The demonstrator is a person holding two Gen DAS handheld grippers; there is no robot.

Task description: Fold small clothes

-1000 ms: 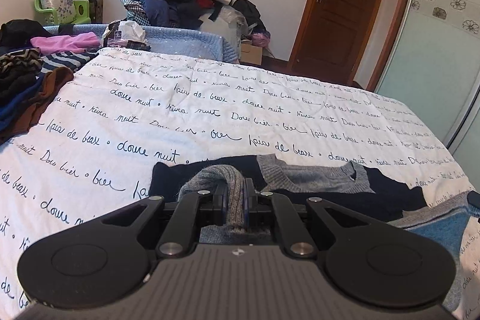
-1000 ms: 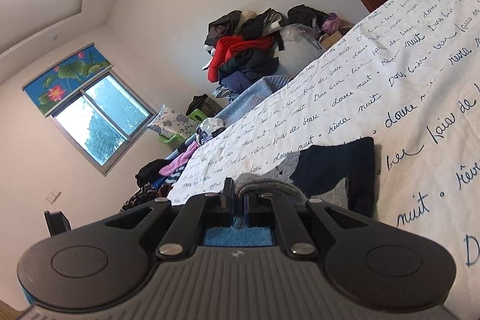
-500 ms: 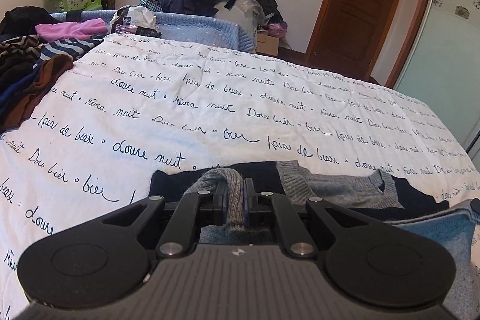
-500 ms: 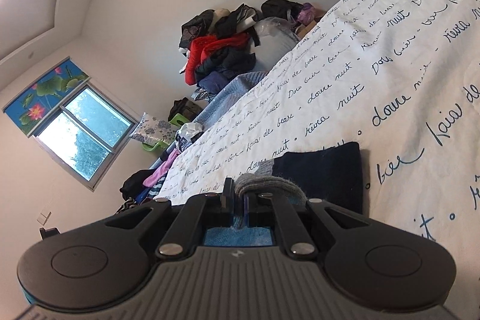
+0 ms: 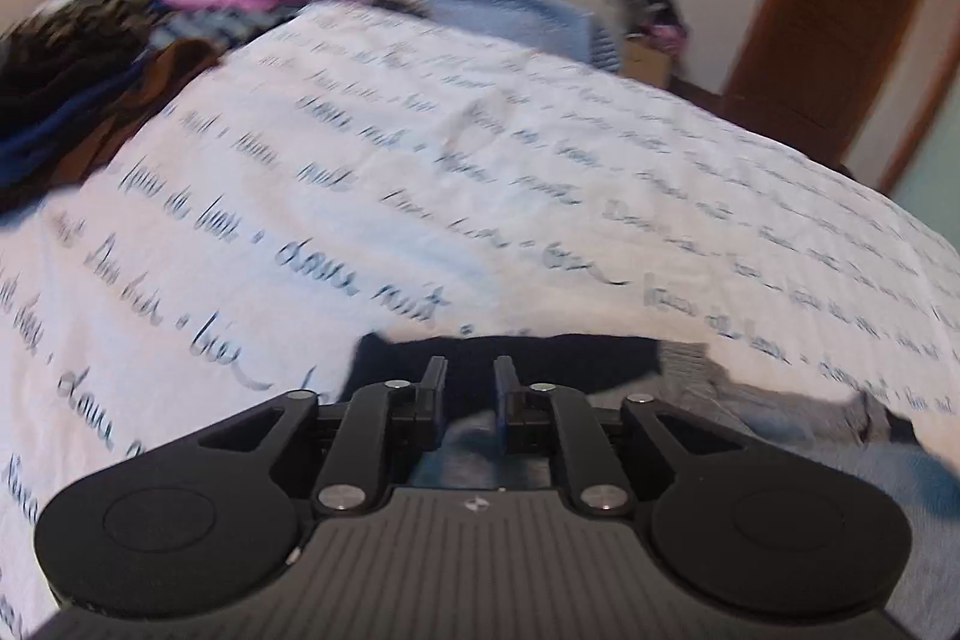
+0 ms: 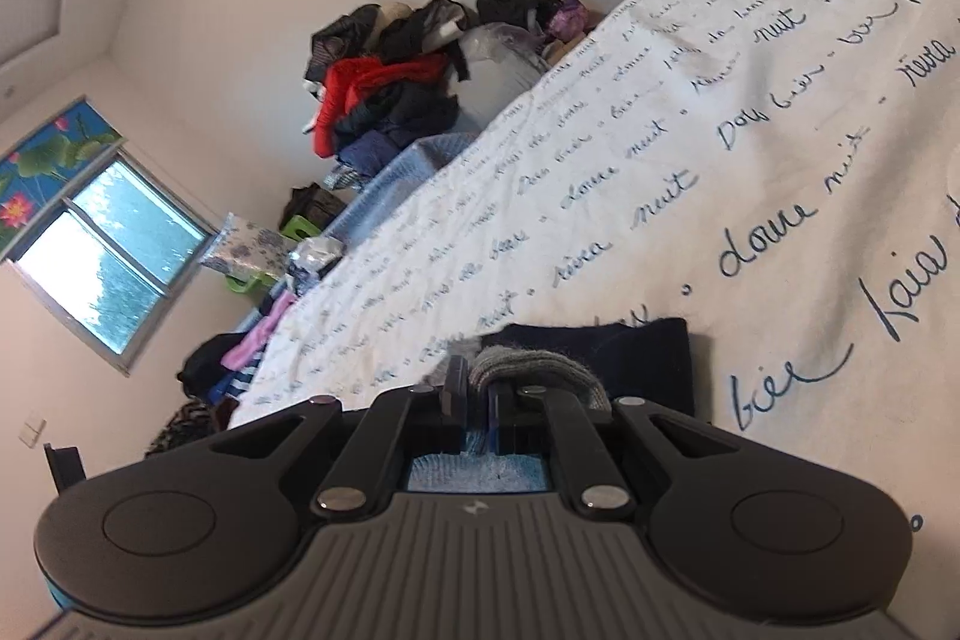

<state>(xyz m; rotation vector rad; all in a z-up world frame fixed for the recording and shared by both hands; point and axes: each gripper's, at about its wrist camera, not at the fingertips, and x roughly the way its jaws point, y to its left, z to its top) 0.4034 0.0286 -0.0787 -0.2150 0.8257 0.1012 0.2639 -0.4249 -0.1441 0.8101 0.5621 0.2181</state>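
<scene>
navy and grey knitted small sweater (image 5: 540,358) lies low in frame on the white script-printed bedspread (image 5: 420,196); left gripper (image 5: 470,391), jaws just parted and empty, has let go while right gripper (image 6: 477,391) pinches its grey ribbed hem (image 6: 534,370), so one-sided tugging could skew the fold.

My left gripper (image 5: 470,389) just opened; the grey ribbed hem it pinched before is out of its jaws, nothing between them now. The sweater (image 5: 510,358) lies flatter on the bedspread (image 5: 360,196). Left view went blurry and tipped further down. Right view sits lower, closer to the bedspread.
</scene>
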